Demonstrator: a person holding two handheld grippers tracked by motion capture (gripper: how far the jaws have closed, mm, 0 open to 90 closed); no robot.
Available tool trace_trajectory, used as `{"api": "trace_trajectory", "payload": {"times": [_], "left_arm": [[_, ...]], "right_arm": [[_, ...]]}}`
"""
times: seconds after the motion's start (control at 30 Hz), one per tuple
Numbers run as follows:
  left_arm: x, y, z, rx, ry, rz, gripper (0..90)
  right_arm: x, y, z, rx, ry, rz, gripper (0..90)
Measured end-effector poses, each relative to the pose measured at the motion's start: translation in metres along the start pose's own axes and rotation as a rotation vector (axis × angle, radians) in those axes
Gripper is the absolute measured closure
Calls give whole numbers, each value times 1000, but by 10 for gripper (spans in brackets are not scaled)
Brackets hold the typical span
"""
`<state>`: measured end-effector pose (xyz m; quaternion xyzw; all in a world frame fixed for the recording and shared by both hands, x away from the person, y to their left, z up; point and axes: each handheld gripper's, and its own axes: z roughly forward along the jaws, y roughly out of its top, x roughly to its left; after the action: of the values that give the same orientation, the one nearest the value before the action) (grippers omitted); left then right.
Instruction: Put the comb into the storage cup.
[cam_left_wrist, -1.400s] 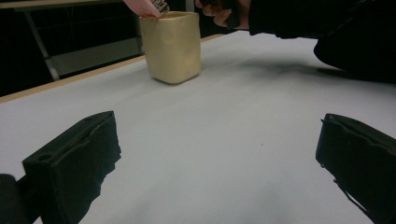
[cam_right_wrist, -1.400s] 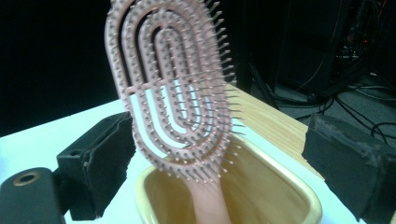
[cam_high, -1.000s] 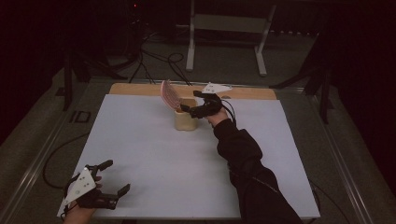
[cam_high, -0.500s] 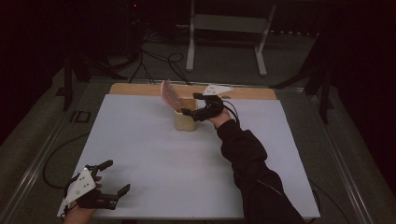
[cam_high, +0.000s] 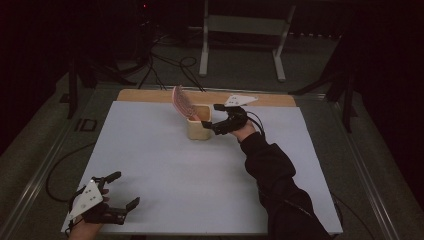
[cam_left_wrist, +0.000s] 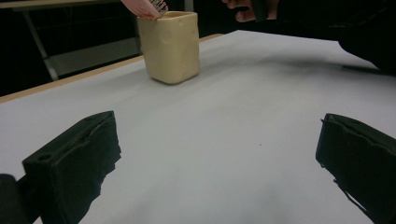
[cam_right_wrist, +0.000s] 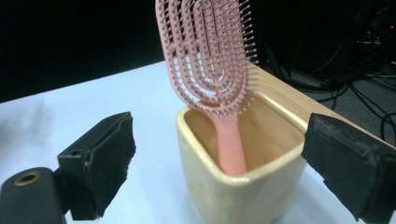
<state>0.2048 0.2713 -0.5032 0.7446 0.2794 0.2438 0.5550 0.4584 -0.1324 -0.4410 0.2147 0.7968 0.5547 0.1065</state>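
Observation:
A cream square cup stands near the back middle of the white table top. A pink hairbrush stands in it handle down, with its head leaning left over the rim. My right gripper is open just right of the cup. In the right gripper view its jaws straddle the cup and the brush without touching either. My left gripper rests open at the front left corner, holding nothing. In the left gripper view the cup is far ahead of it.
A bare wooden strip runs along the table's back edge. Beyond it on the dark floor are a white metal stand and cables. The person's dark sleeve crosses the right half of the table.
My right gripper has drawn back slightly to the right of the cup. The brush stays leaning in the cup. The left gripper has not moved.

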Motion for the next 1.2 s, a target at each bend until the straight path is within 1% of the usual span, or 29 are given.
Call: {"api": "trace_trajectory", "payload": {"times": [0.2, 0.27, 0.37, 0.4, 0.43, 0.5, 0.57, 0.67, 0.7, 0.73, 0.77, 0.83, 0.87, 1.0, 1.03, 1.07, 1.2], "left_arm": [[0, 0, 0, 2, 1, 1, 0], [0, 0, 0, 1, 1, 1, 0], [0, 0, 0, 3, 2, 1, 0], [0, 0, 0, 3, 2, 1, 0], [0, 0, 0, 5, 2, 2, 0], [0, 0, 0, 3, 2, 2, 0], [0, 0, 0, 1, 2, 1, 0], [0, 0, 0, 2, 2, 1, 0], [0, 0, 0, 2, 2, 1, 0], [0, 0, 0, 2, 3, 2, 0], [0, 0, 0, 2, 2, 1, 0], [0, 0, 0, 2, 3, 2, 0], [0, 0, 0, 1, 3, 0, 0], [0, 0, 0, 3, 3, 1, 0], [0, 0, 0, 3, 3, 1, 0], [-1, 0, 0, 3, 3, 0, 0], [-1, 0, 0, 4, 3, 1, 0]], "right_arm": [[2, -5, -12, 9, -13, -1, 92], [3, -6, -13, 11, -17, 2, 92], [5, -10, -21, 22, -22, -3, 92], [5, -10, -21, 22, -22, -3, 92], [6, -12, -27, 23, -26, -2, 92], [7, -13, -28, 27, -32, -2, 92], [7, -18, -36, 23, -41, 12, 92], [10, -24, -44, 34, -51, 5, 92], [10, -24, -44, 34, -51, 5, 92], [11, -26, -47, 36, -50, 0, 92], [12, -31, -52, 51, -56, 1, 92], [12, -33, -54, 55, -60, -1, 92], [12, -39, -59, 63, -64, 6, 92], [13, -50, -71, 66, -74, 15, 92], [13, -50, -71, 66, -74, 15, 92], [14, -56, -77, 68, -79, 19, 92], [16, -67, -88, 83, -91, 23, 92]]}}
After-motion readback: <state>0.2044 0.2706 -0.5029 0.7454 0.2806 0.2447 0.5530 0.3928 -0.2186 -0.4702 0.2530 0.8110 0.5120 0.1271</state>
